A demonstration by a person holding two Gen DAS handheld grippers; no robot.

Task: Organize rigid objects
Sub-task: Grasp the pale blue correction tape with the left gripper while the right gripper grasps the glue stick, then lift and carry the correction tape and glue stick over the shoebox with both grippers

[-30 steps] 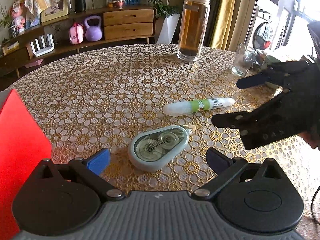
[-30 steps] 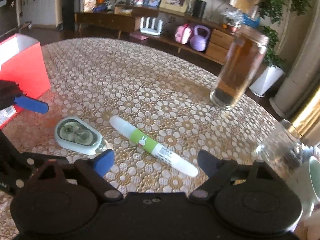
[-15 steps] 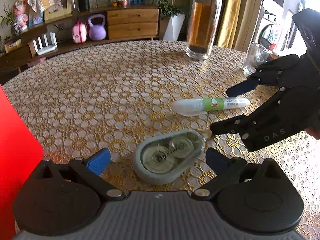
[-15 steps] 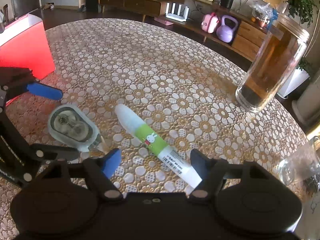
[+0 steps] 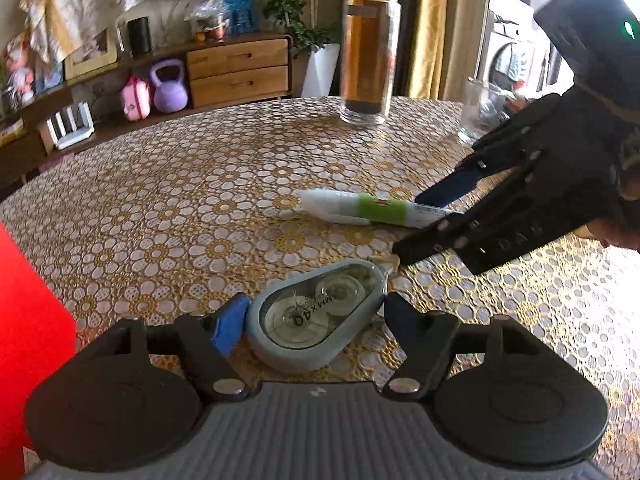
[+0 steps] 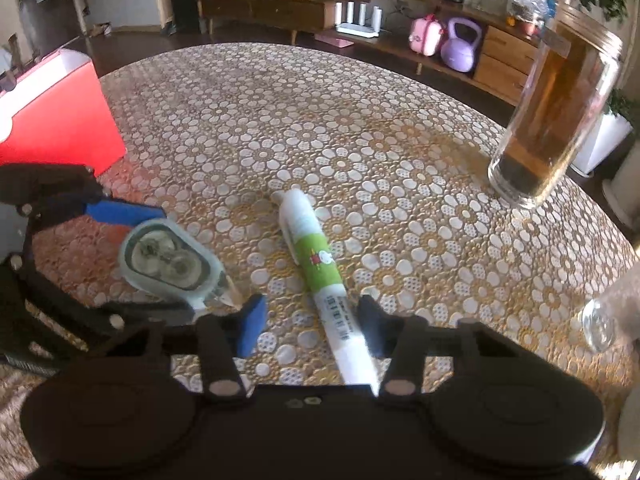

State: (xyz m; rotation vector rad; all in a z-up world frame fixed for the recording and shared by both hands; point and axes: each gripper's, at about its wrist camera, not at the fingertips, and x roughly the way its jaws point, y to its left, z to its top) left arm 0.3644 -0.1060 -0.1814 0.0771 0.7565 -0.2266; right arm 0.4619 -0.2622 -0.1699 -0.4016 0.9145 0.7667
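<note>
The correction tape at the frame's bottom centre could skid out if the closing left gripper pinches its rounded shell unevenly. It sits between those jaws, pads nearly touching. The pen lies between the closing right gripper's jaws, ungripped. Both grippers tilt steeply down over the table.
</note>
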